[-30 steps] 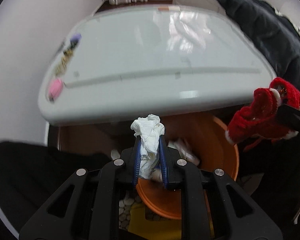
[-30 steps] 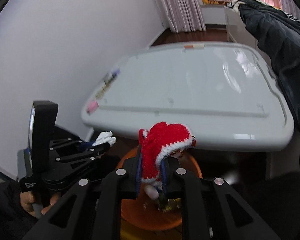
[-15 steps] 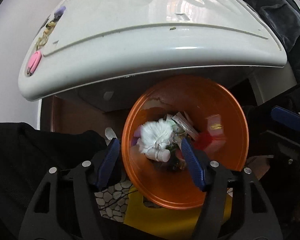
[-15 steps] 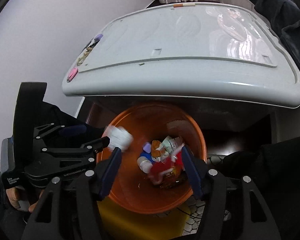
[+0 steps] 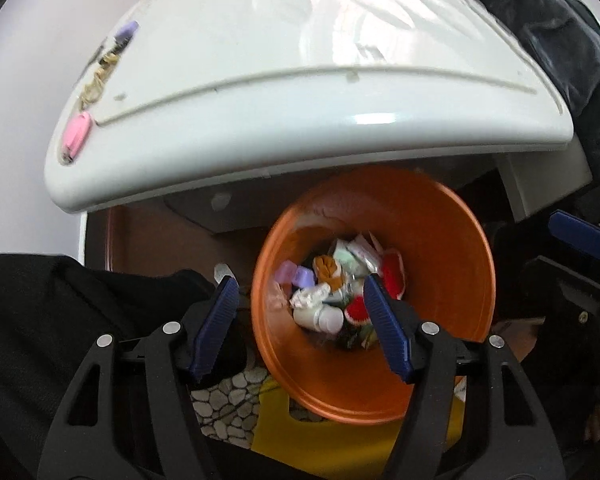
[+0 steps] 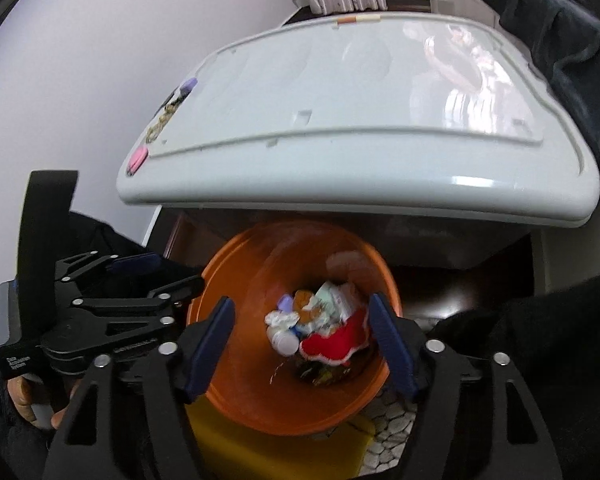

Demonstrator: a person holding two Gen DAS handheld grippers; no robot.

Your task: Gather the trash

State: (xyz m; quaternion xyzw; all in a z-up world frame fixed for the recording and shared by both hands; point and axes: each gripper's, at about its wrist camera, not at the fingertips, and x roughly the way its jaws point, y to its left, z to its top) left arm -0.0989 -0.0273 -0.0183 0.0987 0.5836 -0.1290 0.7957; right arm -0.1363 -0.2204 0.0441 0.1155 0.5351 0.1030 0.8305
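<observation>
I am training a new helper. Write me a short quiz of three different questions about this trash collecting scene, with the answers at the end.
1. True or false: the left gripper holds a tissue.
2. Where does the red knitted item lie? A) on the white table B) in the orange bin C) between the right gripper's fingers
3. Fill in: the pink item lies on the white ____.

Key:
1. False: its fingers stand apart with nothing between them, and the crumpled tissue lies in the orange bin.
2. B; the right gripper has just been opening and is empty.
3. table.
</observation>
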